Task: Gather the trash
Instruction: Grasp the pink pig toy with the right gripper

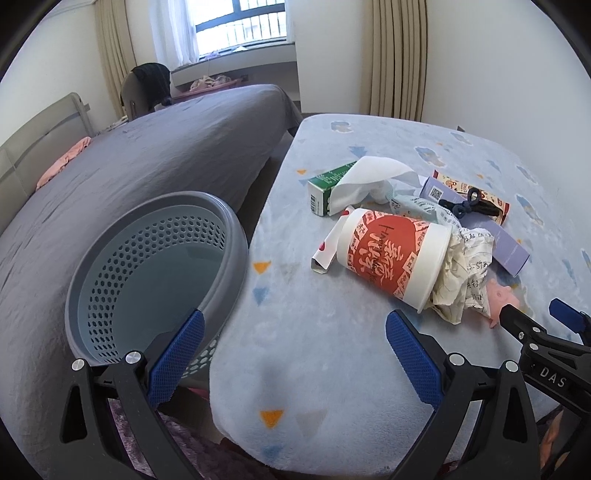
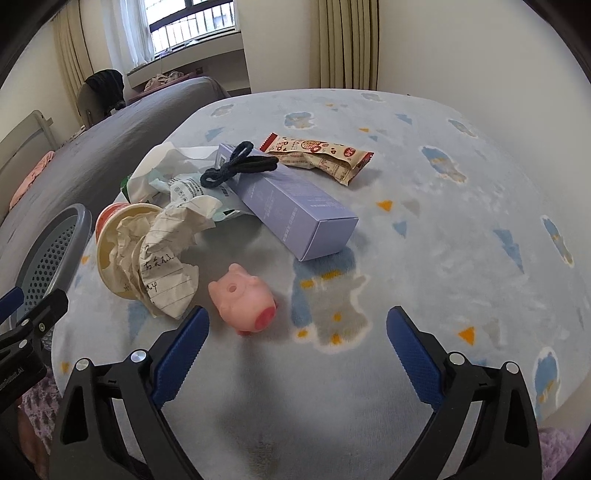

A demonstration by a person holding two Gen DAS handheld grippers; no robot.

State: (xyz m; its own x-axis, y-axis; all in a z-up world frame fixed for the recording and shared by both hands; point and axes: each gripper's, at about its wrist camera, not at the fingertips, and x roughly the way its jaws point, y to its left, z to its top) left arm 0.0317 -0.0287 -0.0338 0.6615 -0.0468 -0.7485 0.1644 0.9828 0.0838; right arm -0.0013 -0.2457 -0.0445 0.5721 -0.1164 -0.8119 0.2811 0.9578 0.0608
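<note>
Grey perforated basket (image 1: 155, 273) beside blanket-covered table (image 1: 317, 332), left wrist view; left gripper (image 1: 295, 354) spread, empty. Red-white paper cup (image 1: 391, 254) on side mid-table, crumpled paper (image 1: 465, 273) at mouth.

Right wrist view: right gripper (image 2: 297, 350) spread, empty, near pink pig toy (image 2: 245, 301); lilac box (image 2: 291, 203) behind, hair tie (image 2: 240, 162) on it, snack wrapper (image 2: 321, 155) farther back.

Grey bed (image 1: 147, 155) at left, barred window (image 1: 240, 22) top centre with daylight, beige curtains (image 1: 399, 55), cream walls.
</note>
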